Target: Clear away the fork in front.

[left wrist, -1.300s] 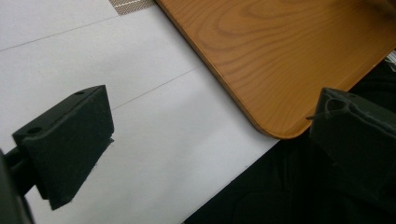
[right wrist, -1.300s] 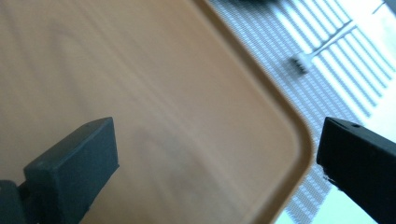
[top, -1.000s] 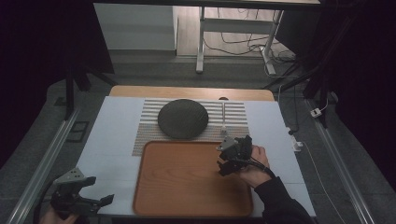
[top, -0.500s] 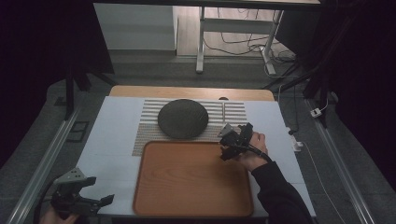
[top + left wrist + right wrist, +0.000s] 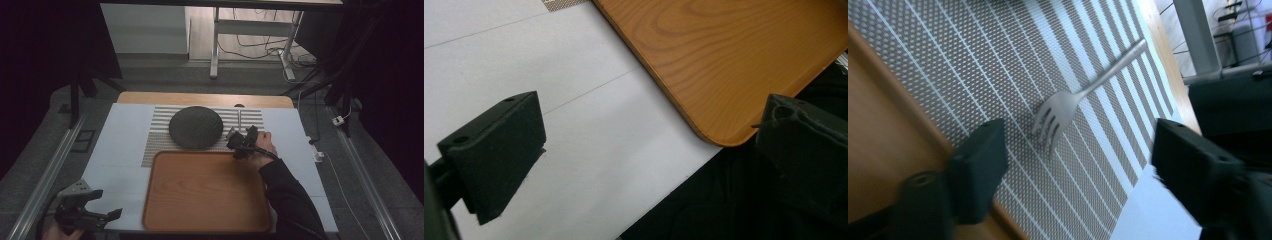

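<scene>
White table [image 5: 120, 145], wooden strip along its far edge. Landmark: wooden tray [image 5: 205, 187], near side, centre. Striped mat [image 5: 160, 142] lay touching the tray's far edge. Dark round plate [image 5: 195, 127] sat on the mat, beyond the tray's far left part. Fork [image 5: 1078, 97] lay on the mat beyond the tray's far right corner, tines toward the tray. Desk legs [image 5: 215, 45] and loose cables [image 5: 260, 50] stood well beyond, on the floor.

Right claw [image 5: 239, 141] farther forward, toward fork [image 5: 1068, 103]
</scene>
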A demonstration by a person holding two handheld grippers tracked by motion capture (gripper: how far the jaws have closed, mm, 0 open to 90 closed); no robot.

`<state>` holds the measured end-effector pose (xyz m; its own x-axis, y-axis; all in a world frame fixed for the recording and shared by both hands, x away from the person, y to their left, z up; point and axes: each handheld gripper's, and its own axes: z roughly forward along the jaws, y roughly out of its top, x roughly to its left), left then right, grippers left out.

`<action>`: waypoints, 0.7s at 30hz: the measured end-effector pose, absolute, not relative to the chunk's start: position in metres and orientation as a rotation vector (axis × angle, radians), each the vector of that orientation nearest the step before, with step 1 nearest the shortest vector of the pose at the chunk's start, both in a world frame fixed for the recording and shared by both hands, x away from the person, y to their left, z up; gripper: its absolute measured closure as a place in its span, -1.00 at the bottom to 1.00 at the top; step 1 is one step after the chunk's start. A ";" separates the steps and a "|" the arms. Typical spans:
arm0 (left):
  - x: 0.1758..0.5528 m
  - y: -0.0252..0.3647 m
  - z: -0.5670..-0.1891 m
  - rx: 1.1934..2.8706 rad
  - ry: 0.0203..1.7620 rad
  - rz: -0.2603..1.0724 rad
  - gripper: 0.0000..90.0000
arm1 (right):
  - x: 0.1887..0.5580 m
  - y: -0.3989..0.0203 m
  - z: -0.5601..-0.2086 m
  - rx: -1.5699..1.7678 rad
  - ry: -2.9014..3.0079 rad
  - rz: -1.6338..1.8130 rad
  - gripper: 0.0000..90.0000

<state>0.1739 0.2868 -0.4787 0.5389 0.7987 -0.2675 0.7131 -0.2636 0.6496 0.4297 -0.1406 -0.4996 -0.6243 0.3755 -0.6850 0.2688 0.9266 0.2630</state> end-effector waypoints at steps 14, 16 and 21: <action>0.173 0.287 -0.479 2.029 1.216 0.146 -1.00 | 0.435 -0.127 -0.532 0.195 2.241 -0.027 0.89; 0.173 0.287 -0.478 2.029 1.214 0.147 -1.00 | 0.433 -0.127 -0.534 0.144 2.219 -0.054 0.97; 0.173 0.288 -0.478 2.020 1.213 0.146 -1.00 | 0.432 -0.129 -0.529 0.131 2.259 -0.032 0.98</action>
<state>0.1725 0.2880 -0.4783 0.5419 0.7954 -0.2714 0.7085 -0.2586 0.6566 0.4320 -0.1293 -0.5290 -0.6324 0.0840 -0.7700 0.1057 0.9942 0.0217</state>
